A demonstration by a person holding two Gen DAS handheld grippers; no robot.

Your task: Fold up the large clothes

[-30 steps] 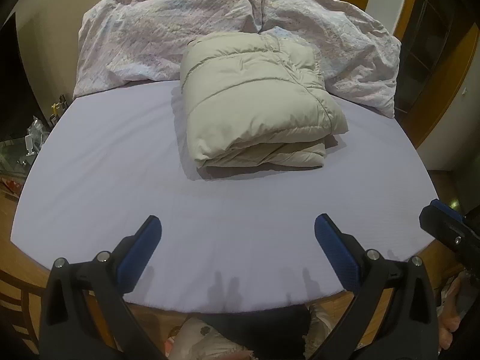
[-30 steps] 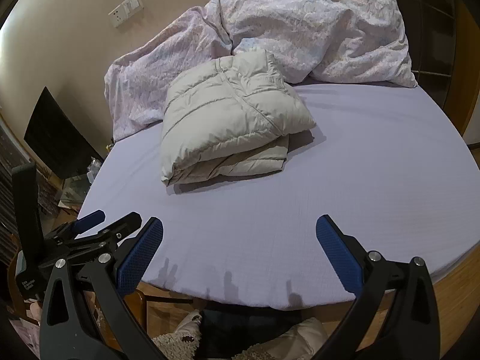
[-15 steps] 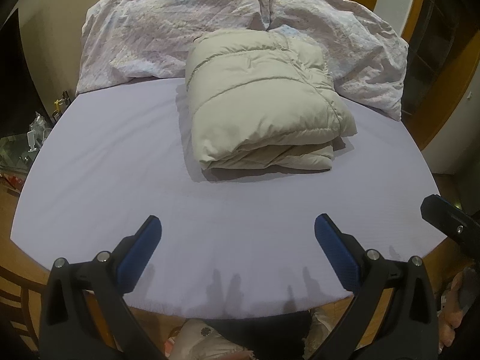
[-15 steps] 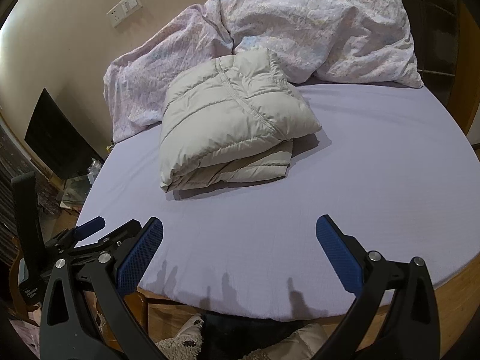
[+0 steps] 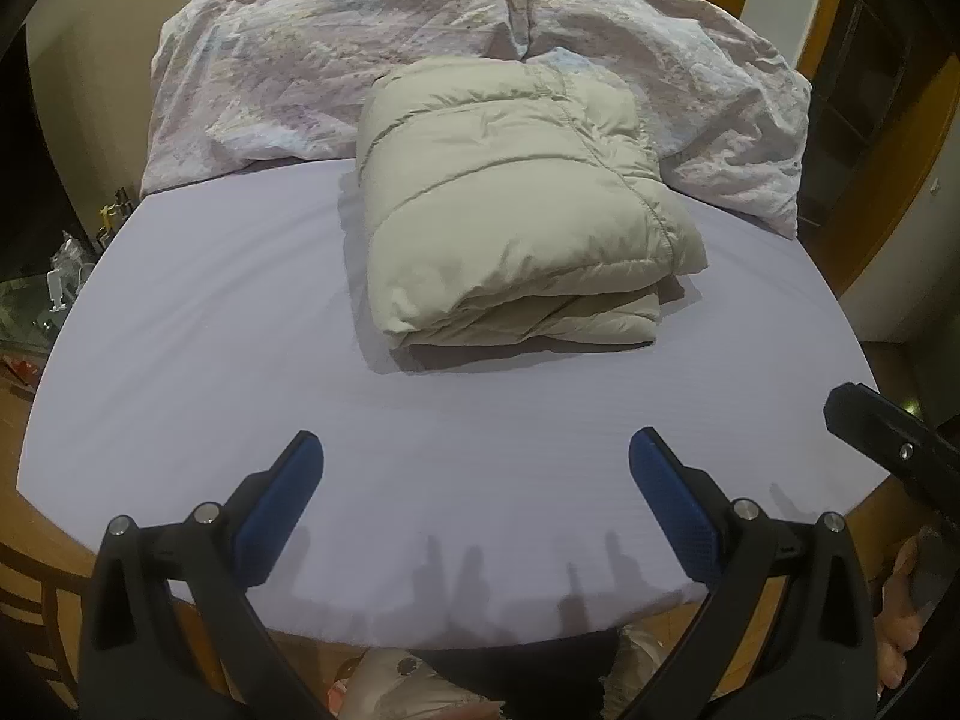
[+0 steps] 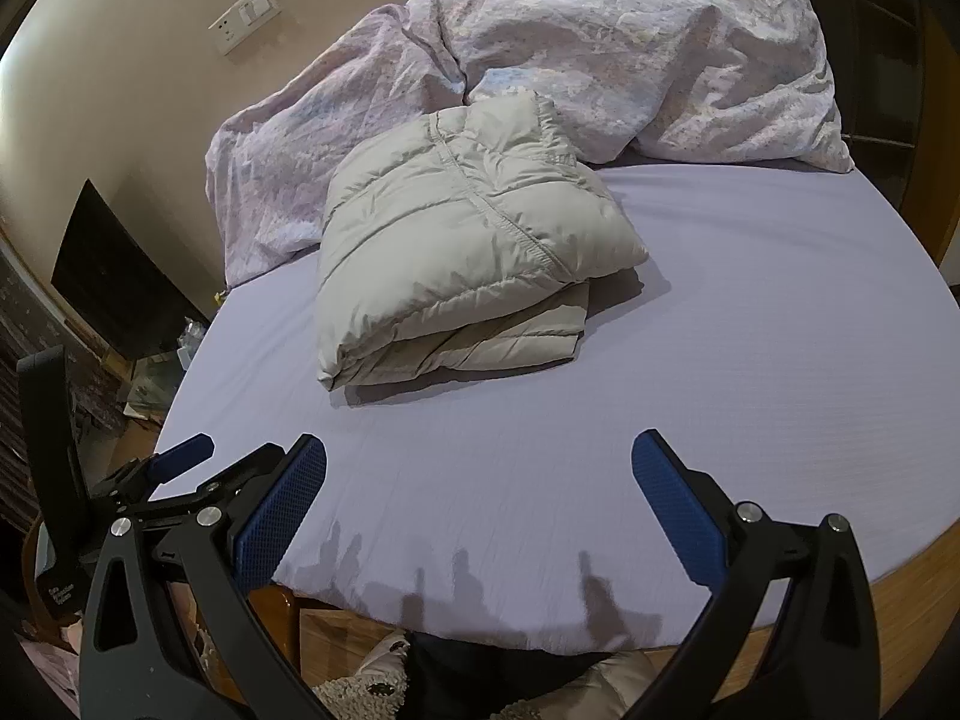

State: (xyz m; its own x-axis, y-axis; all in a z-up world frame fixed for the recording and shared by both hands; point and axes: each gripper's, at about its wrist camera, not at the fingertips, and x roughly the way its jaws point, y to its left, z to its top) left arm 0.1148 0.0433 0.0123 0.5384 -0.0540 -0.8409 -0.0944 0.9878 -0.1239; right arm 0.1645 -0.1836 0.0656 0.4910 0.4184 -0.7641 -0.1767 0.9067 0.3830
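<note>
I see the beige puffer jacket point(image 5: 516, 204) lying folded into a thick bundle on the bed point(image 5: 210, 324), toward the far side of the lilac sheet. Its back edge rests against the crumpled floral duvet point(image 5: 336, 60) heaped along the head of the bed. The fold's layered open edges face me.

My left hand-held gripper point(image 5: 477, 480) hangs over the near edge of the mattress with its blue-padded fingers point(image 5: 282, 498) spread wide and nothing between them, well apart from the jacket. My right hand-held gripper point(image 6: 480, 480) is likewise spread wide and empty, over the near edge of the bed, with the jacket ahead and a little to its left. From the right wrist view I can see the left one low at the left border. A wall socket plate point(image 6: 246, 18) sits on the beige wall behind the duvet.
</note>
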